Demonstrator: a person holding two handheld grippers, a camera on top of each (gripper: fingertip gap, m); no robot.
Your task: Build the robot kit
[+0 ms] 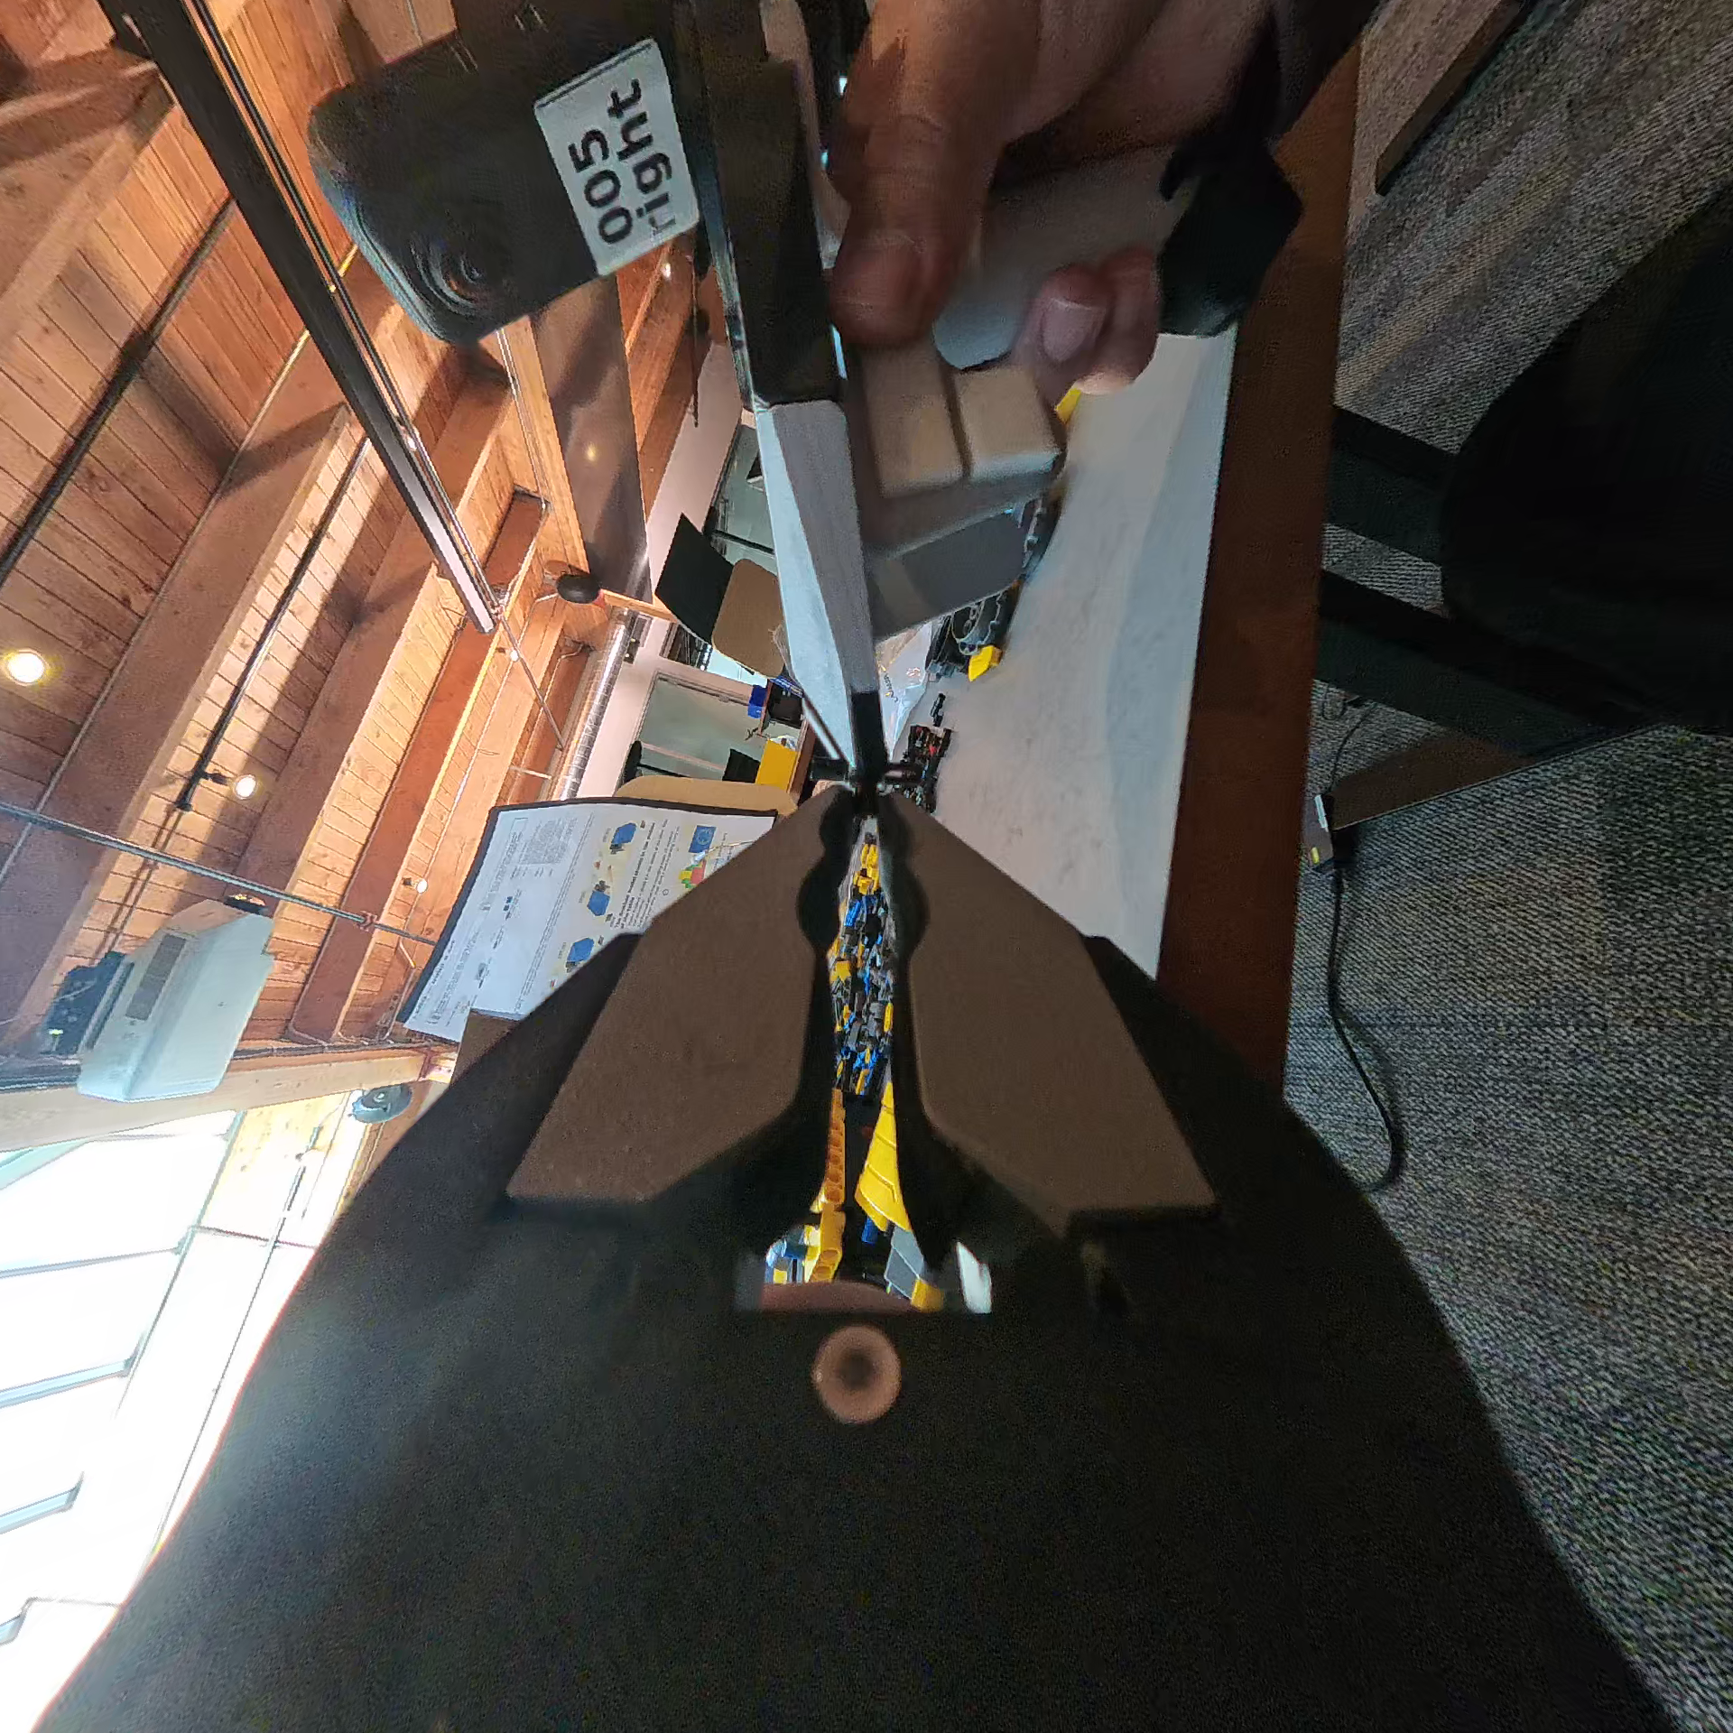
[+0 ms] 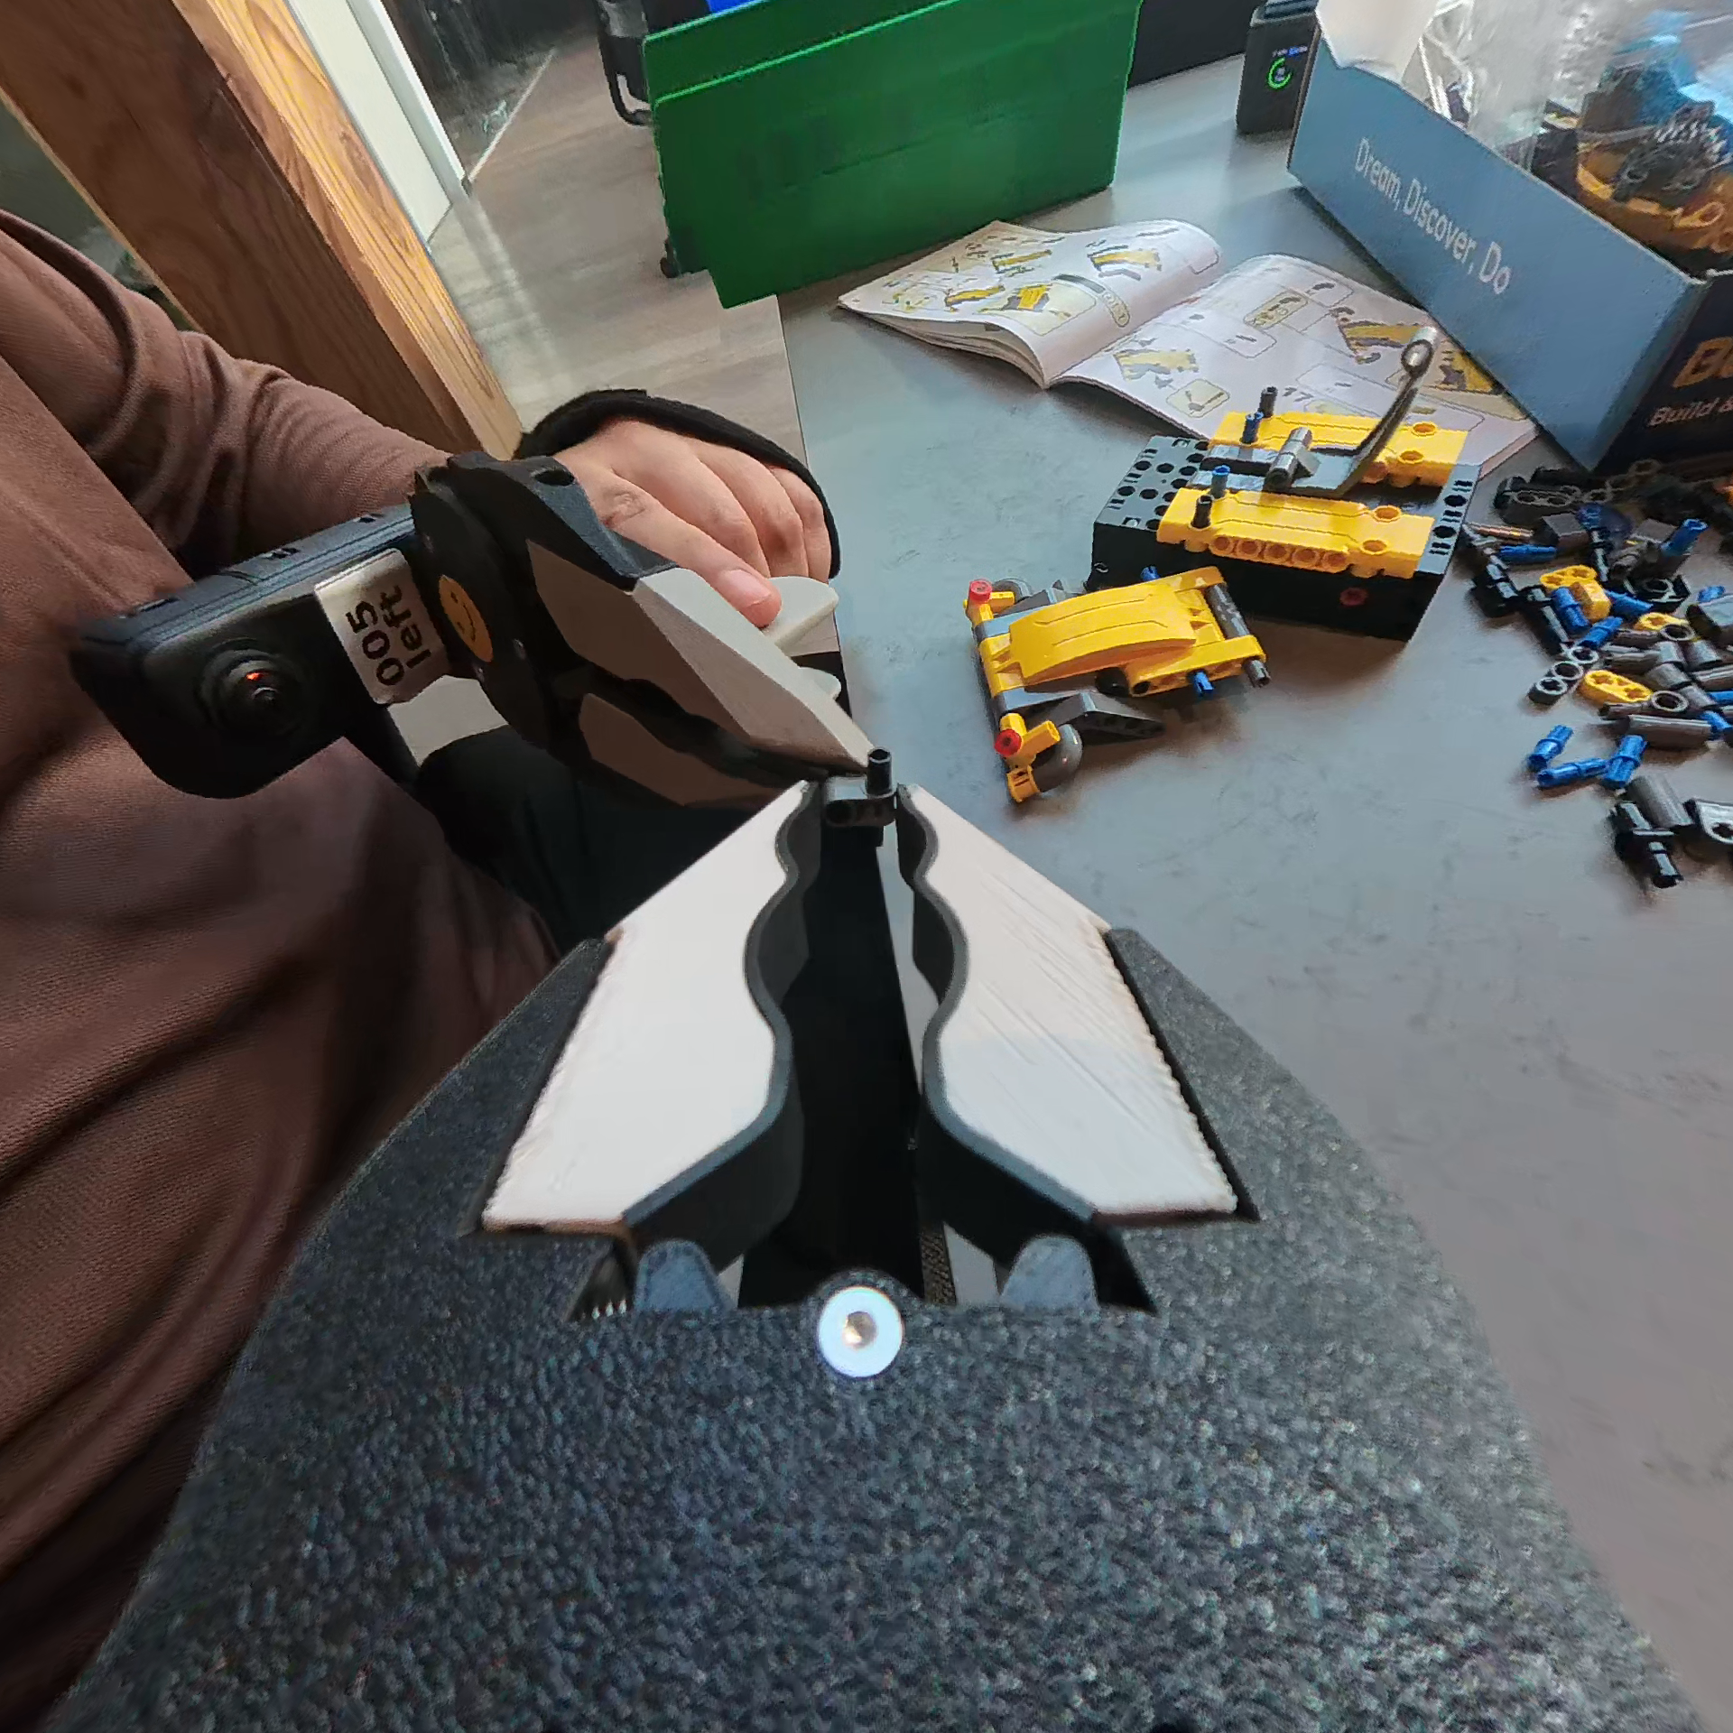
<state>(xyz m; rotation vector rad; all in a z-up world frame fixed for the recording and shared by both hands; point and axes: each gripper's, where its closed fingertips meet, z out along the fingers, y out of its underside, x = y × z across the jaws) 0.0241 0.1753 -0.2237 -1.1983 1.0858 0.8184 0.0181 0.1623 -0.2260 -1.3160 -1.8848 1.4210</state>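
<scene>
In the right wrist view my right gripper (image 2: 858,797) is shut on a small black connector piece (image 2: 855,810), held in the air off the near edge of the grey table (image 2: 1219,985). A short black pin (image 2: 879,761) stands up from that piece. My left gripper (image 2: 855,756) comes in from the left with its jaws together and its tips against the pin; I cannot tell whether they pinch it. In the left wrist view my left gripper (image 1: 865,803) meets the right gripper (image 1: 865,750) tip to tip, and the small parts there are nearly hidden.
On the table lie a yellow and grey model part (image 2: 1107,656), a black block with yellow beams (image 2: 1285,534), an open instruction booklet (image 2: 1125,309), a blue box (image 2: 1500,263) and several loose small pieces (image 2: 1622,647). A green bin (image 2: 881,131) stands behind. A brown sleeve (image 2: 188,891) fills the left. Both grippers' tips are close together, under 4 cm apart.
</scene>
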